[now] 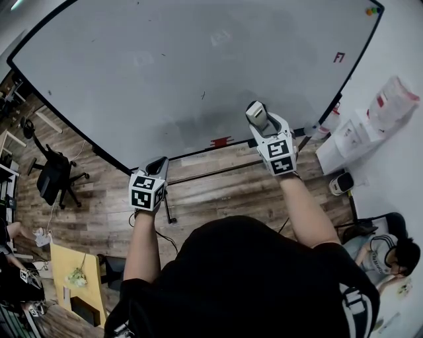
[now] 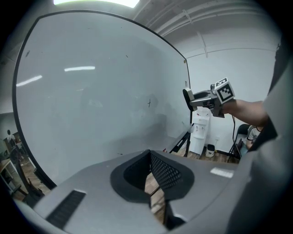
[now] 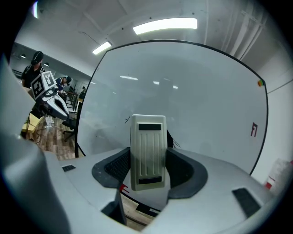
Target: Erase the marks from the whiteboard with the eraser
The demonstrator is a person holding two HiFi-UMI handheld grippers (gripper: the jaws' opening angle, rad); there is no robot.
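Eraser (image 3: 147, 153) sits between the jaws of the right gripper (image 1: 260, 121), which squeeze it from both sides. It is pale and stands up tall with its ribbed back to the camera. It is held up in front of the lower right part of the whiteboard (image 1: 198, 59). I cannot tell if it touches the board.

The left gripper (image 1: 157, 164) is lower down, by the bottom edge of the board. Its jaws are pressed together and hold nothing; only a thin slit of floor (image 1: 218, 191) shows under them.

The board is big and almost all white. A tiny dark mark (image 1: 203, 95) sits near its middle, up and to the left of the eraser. A small red mark (image 1: 339, 57) is close to the right edge. Some red (image 1: 220, 140) also shows at the bottom edge, between the two grippers. Little colored dots (image 1: 372, 10) sit in the top right corner.

A black chair (image 1: 53, 175) stands on the wood floor at the left. A white water machine (image 1: 350, 135) stands just past the board's right side.
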